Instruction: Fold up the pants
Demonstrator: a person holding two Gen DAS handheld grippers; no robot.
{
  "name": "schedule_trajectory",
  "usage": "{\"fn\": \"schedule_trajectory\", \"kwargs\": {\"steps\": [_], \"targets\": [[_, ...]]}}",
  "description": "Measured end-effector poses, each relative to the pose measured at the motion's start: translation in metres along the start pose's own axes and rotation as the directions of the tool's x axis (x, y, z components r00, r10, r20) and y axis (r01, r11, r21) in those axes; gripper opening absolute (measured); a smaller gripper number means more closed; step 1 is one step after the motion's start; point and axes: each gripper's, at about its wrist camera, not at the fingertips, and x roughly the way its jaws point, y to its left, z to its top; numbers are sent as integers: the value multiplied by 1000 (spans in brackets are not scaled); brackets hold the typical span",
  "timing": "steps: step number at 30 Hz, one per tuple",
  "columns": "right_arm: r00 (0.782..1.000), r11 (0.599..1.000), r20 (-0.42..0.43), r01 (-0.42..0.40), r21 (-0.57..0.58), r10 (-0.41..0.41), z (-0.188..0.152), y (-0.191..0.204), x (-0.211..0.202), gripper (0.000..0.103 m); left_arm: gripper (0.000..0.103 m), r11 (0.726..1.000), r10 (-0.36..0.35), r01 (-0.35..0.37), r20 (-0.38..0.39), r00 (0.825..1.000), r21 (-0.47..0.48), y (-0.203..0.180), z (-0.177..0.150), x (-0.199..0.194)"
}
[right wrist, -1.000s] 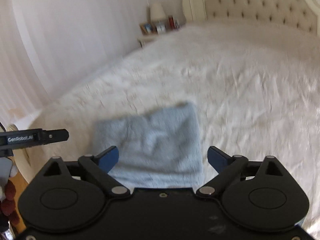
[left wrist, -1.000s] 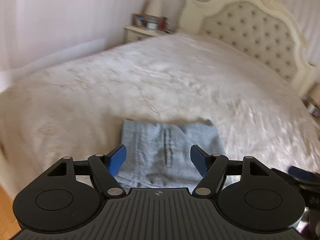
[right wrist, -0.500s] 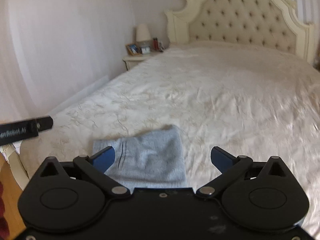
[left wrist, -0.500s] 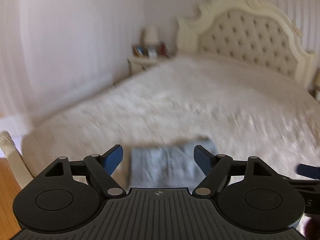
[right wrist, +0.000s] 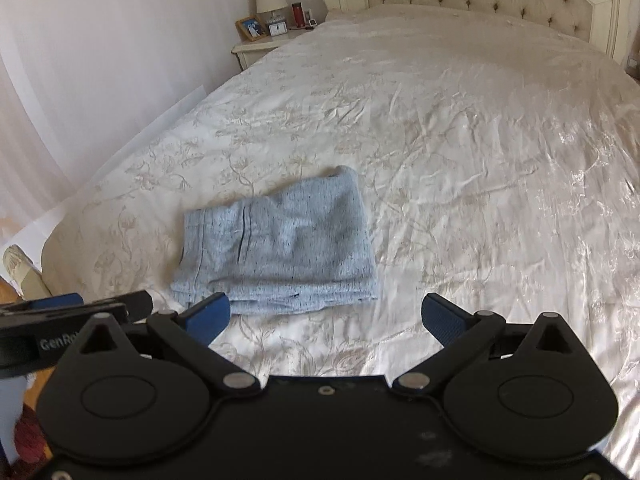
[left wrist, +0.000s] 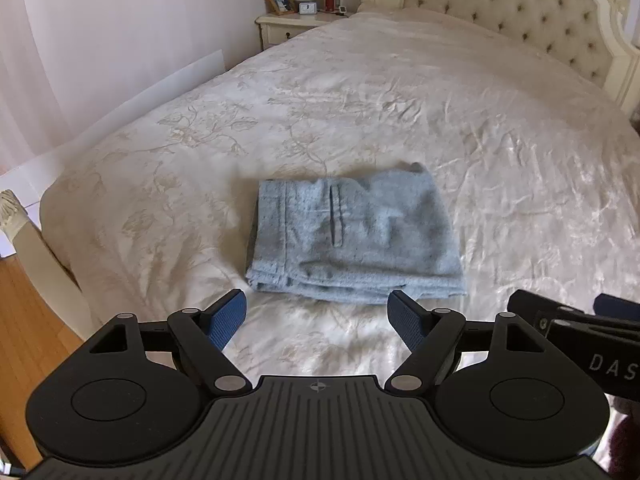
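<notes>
Both grippers, left gripper [left wrist: 318, 314] and right gripper [right wrist: 326, 316], angle down, empty.

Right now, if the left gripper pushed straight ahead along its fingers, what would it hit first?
Probably the near folded edge of the light blue folded pants. The left gripper stands open and empty, with a bare strip of cream bedspread below its fingers; depth is unclear, so it might touch that first.

Open bedspread [left wrist: 400, 100] around pants [left wrist: 356, 236]

A cream bedspread [left wrist: 400, 100] meets a tufted headboard [left wrist: 520, 4] beside a nightstand [left wrist: 288, 26].
</notes>
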Motion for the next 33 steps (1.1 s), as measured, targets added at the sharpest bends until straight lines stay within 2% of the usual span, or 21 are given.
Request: {"fn": "schedule_trajectory", "kwargs": {"steps": [14,33], "targets": [[1000,1000,-22,0,2,0,-11,4,-7,103,77,1000,10,-9,-56,998,6,-1,-14,-1],[999,1000,-39,7,22,-6,-10,2,-4,103,77,1000,17,-16,-73,997,17,-5,-14,2]]}}
